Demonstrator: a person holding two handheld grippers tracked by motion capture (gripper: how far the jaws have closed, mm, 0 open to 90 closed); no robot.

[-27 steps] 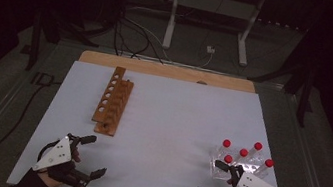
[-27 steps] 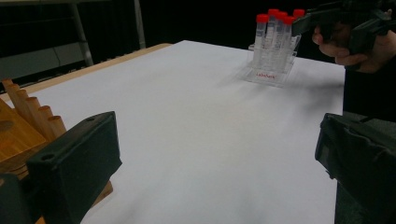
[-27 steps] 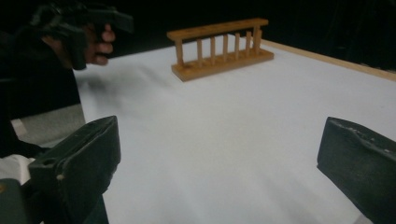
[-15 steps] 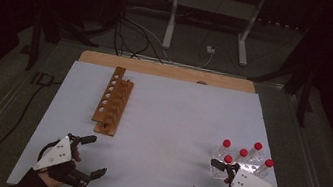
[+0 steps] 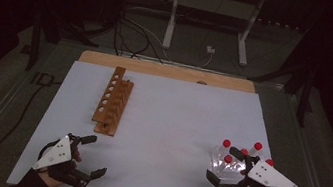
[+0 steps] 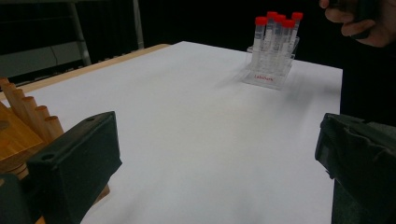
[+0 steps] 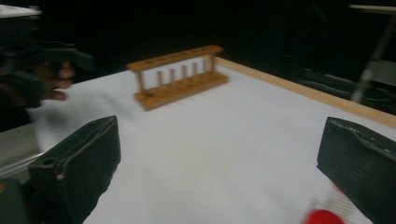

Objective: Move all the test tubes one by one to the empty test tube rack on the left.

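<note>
Nearest the clear rack [image 5: 228, 170] of red-capped tubes [image 5: 226, 144] stands the right gripper [image 5: 234, 167], fingers wide apart and empty, tubes upright just beyond them. Well left of that rack, the left gripper [image 5: 94, 155] is likewise open and empty. Farther left again, the wooden rack [image 5: 113, 101] runs lengthwise away across the surface [image 5: 175, 120].

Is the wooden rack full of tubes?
No, the wooden rack has bare holes; the red-capped tubes stand in a clear holder.
</note>
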